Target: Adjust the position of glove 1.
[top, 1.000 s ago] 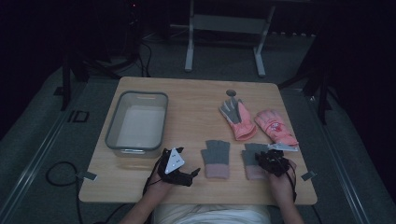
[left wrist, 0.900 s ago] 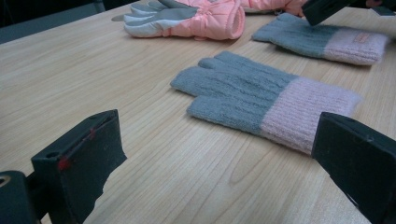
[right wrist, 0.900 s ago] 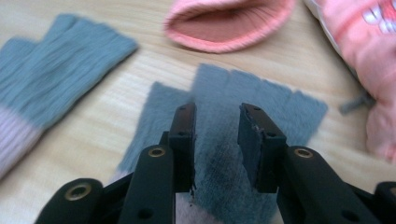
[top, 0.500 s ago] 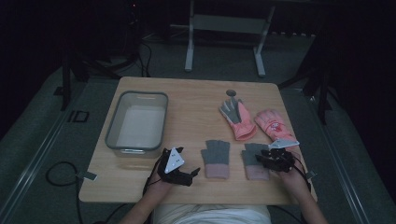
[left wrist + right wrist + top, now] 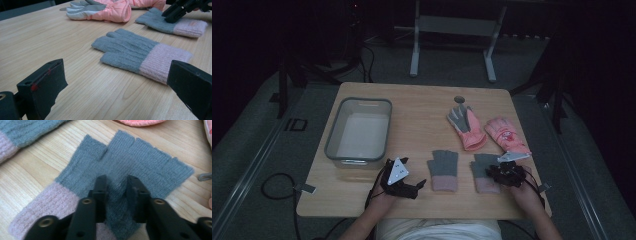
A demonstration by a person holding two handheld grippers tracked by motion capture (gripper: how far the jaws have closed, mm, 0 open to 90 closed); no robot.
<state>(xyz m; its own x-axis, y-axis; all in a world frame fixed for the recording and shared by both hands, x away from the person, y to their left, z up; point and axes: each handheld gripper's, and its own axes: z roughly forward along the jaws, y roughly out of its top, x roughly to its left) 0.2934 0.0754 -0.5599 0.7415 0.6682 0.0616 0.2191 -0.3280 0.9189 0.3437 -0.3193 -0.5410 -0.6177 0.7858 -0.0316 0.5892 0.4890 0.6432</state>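
Grey knit with a pale pink cuff: the right fingerless glove (image 5: 130, 162) lies flat on the wooden tabletop (image 5: 422, 115) near its front right edge, cuff toward the person. Right gripper (image 5: 115, 182) bears down on its grey palm; the fingers (image 5: 100, 187) have just been closing and now stand narrow, with a raised fold of the knit pinched between them. In the high view this gripper (image 5: 507, 173) sits over the same glove (image 5: 483, 172), hand behind it at the tabletop's edge.

A matching grey-and-pink glove (image 5: 443, 169) lies just beside it to the left, apart, flat, fingers pointing away from the person. Left gripper (image 5: 402, 180) rests low at the front edge, left of that glove; its fingers (image 5: 45, 85) stand wide with only bare wood between them, the near glove (image 5: 140, 55) ahead and untouched.

Farther back, right of centre: two padded pink gloves, one with a grey palm (image 5: 467, 125) up, the other (image 5: 506, 135) just beside it to the right. A clear plastic bin (image 5: 358, 134) with a grey rim sits on the left half of the tabletop, well apart from the gloves.
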